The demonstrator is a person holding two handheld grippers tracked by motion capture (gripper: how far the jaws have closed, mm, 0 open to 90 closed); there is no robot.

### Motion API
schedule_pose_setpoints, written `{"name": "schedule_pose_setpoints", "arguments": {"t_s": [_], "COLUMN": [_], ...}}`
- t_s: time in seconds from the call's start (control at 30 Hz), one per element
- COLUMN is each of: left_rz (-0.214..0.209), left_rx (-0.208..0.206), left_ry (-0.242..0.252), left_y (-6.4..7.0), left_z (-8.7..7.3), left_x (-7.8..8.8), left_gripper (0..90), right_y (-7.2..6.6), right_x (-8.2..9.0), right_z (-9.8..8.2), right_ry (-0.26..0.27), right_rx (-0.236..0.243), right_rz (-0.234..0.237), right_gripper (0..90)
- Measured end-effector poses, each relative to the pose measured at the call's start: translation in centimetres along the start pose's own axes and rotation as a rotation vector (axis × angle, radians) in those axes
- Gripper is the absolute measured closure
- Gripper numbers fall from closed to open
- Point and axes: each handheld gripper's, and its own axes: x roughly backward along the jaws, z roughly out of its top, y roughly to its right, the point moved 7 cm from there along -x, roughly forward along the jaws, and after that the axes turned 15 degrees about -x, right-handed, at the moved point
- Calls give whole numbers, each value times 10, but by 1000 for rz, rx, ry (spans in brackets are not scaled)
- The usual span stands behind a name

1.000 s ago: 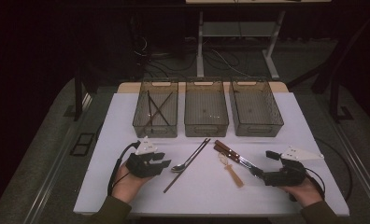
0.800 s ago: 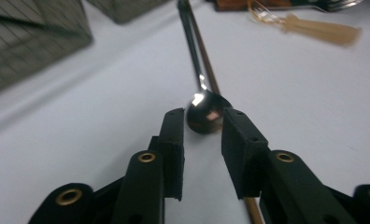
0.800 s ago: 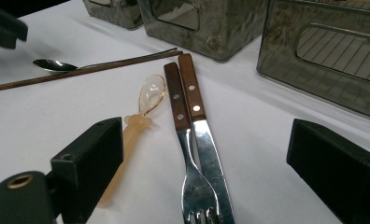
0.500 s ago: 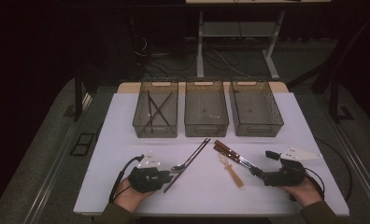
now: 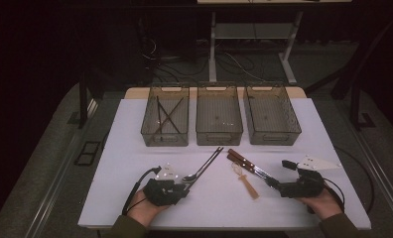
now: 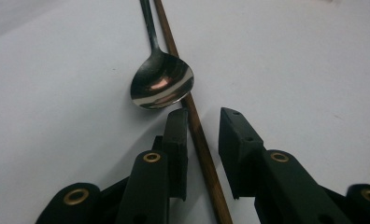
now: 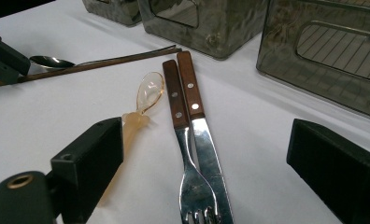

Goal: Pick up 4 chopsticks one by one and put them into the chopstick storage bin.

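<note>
Your white counter [image 5: 135, 144] carries everything. Along its far edge stand three wire-mesh bins in a row: the left bin [image 5: 165, 120] holds a few dark thin sticks lying crossed, the middle bin [image 5: 219, 119] and the right bin [image 5: 271, 116] sit just beside it.

Your left tongs [image 5: 183, 186] rest low on the counter near its near edge, left of centre. Their jaws have just been closing and now stand narrow with a gap left; a brown chopstick [image 6: 198, 135] runs up between them. It lies against the inner face of the left jaw, while the right jaw stands apart from it, so nothing is clamped.

Your right tongs [image 5: 272, 182] sit near the near right corner, jaws spread wide and holding nothing. Between them on the counter lie a fork [image 7: 185, 154] and a knife [image 7: 206, 144], both wooden-handled, side by side and touching.

Just beside the fork lies a translucent amber spoon [image 7: 141, 109], its handle passing close to the left jaw of the right tongs.

A metal spoon [image 6: 160, 84] lies bowl-up, touching the chopstick, just ahead of your left tongs.
</note>
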Motion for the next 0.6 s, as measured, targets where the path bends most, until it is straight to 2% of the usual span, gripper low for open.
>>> {"name": "schedule_pose_setpoints", "arguments": {"t_s": [0.2, 0.3, 0.6], "left_rz": [17, 33, 40], "left_rx": [-7, -21, -25], "left_ry": [-2, -16, -24], "left_y": [1, 0, 0], "left_z": [0, 0, 0], "left_x": [-2, -2, -2], "left_gripper": [736, 780, 823], "right_y": [0, 0, 0], "right_x": [0, 0, 0], "right_z": [0, 0, 0], "right_ry": [-1, -2, -3], "right_rx": [0, 0, 2], "right_rz": [0, -1, 0], "right_gripper": [107, 107, 107]}}
